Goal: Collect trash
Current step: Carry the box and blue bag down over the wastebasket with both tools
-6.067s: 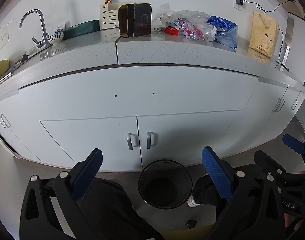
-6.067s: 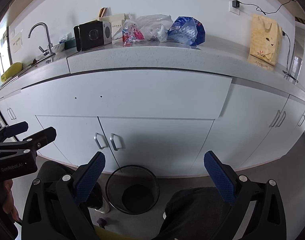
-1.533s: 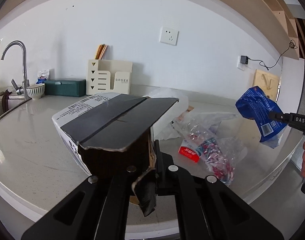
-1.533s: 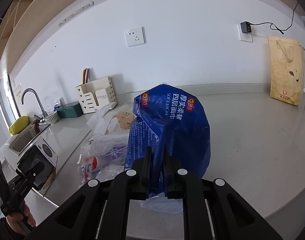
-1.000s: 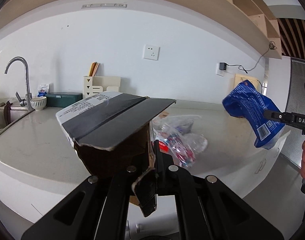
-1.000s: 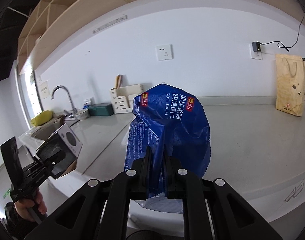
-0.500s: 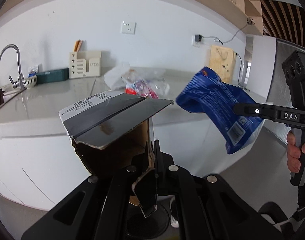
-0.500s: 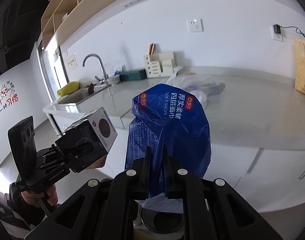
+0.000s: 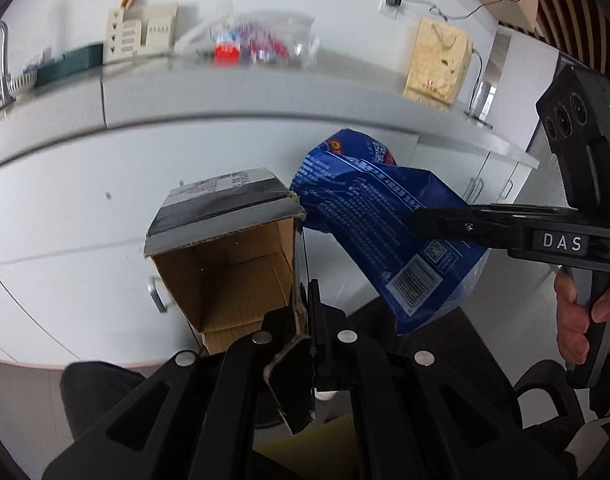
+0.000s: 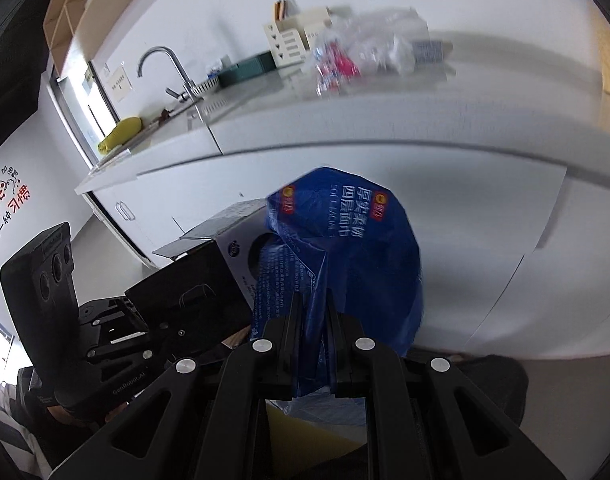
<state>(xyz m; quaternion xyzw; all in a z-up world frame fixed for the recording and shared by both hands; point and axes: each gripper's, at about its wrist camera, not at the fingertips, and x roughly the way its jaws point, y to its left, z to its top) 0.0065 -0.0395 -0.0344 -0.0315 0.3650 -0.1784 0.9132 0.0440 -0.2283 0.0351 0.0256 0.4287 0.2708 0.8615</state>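
The right gripper, whose side reads "DAS" in the left wrist view, has its fingers pinched tight on a blue tissue wrapper printed with Chinese characters, a line of Latin letters too blurred to read, and a barcode. The left gripper is clamped on the torn flap of an open black cardboard box bearing a white shipping label. Both hang in front of the white cabinets, box edge touching wrapper, with more plastic litter up on the counter.
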